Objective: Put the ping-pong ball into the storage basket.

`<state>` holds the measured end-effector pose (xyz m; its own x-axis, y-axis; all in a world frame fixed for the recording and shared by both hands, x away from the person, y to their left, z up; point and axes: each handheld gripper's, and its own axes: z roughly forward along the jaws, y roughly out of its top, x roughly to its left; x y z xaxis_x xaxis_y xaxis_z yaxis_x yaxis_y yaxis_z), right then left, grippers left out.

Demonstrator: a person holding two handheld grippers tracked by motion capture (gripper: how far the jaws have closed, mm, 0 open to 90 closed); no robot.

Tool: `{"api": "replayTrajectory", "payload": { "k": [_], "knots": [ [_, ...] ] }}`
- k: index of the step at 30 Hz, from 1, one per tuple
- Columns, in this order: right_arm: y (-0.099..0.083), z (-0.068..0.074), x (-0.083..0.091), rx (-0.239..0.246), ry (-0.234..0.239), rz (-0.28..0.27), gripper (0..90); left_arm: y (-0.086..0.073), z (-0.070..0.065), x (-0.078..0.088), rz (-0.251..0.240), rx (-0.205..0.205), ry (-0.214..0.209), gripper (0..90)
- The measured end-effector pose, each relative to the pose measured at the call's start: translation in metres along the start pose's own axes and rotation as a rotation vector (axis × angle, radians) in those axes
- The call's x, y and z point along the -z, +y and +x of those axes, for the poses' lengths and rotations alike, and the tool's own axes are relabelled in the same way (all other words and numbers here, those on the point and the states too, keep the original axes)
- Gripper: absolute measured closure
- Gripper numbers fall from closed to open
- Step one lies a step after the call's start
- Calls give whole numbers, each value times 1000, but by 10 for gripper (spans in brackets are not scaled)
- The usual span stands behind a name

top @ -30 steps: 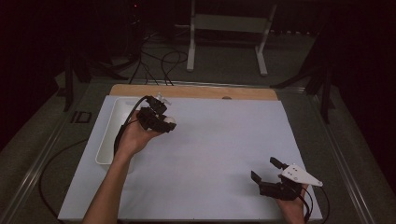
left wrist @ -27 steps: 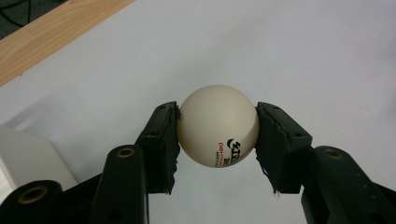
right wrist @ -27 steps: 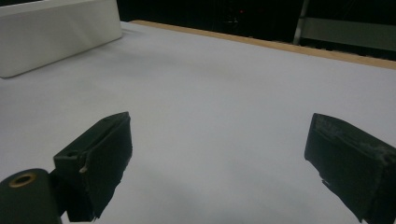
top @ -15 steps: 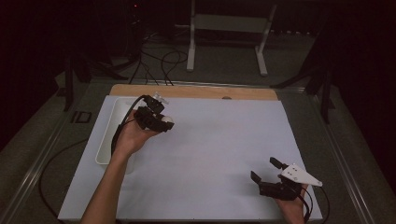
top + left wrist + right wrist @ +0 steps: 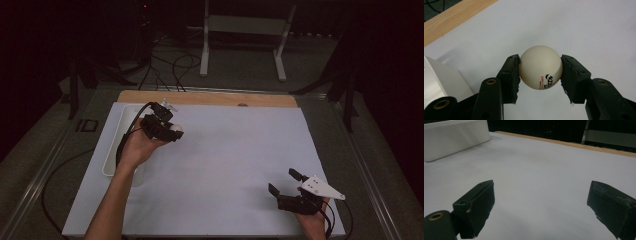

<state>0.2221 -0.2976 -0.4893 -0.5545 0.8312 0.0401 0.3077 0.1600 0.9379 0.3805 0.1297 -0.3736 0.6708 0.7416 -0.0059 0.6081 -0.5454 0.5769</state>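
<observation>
Ball clamped above the bench

Ball (image 5: 540,67), white with printed lettering, sits pinched between the left gripper (image 5: 172,132) pads, held over the white sheet (image 5: 225,165) just beside the tray (image 5: 116,145). Right gripper (image 5: 286,183) rests near the sheet's near corner, well apart, jaws wide, nothing between them.

Left claw (image 5: 172,131) grips a white ball (image 5: 176,128) beside the white tray (image 5: 114,150); right claw (image 5: 284,184) rests spread on the bench (image 5: 225,165).

The white sheet (image 5: 225,165) lies bare between the two hands, open for passage; along its left edge the white tray (image 5: 114,150) (raised walls) blocks a low sweep.
</observation>
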Motion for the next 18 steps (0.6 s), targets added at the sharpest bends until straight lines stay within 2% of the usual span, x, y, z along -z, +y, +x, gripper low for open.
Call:
{"api": "replayTrajectory", "payload": {
  "k": [18],
  "knots": [
    [0,-1,2,-2,-4,-4,71,-4,4,4,12,3,13,514]
  ]
}}
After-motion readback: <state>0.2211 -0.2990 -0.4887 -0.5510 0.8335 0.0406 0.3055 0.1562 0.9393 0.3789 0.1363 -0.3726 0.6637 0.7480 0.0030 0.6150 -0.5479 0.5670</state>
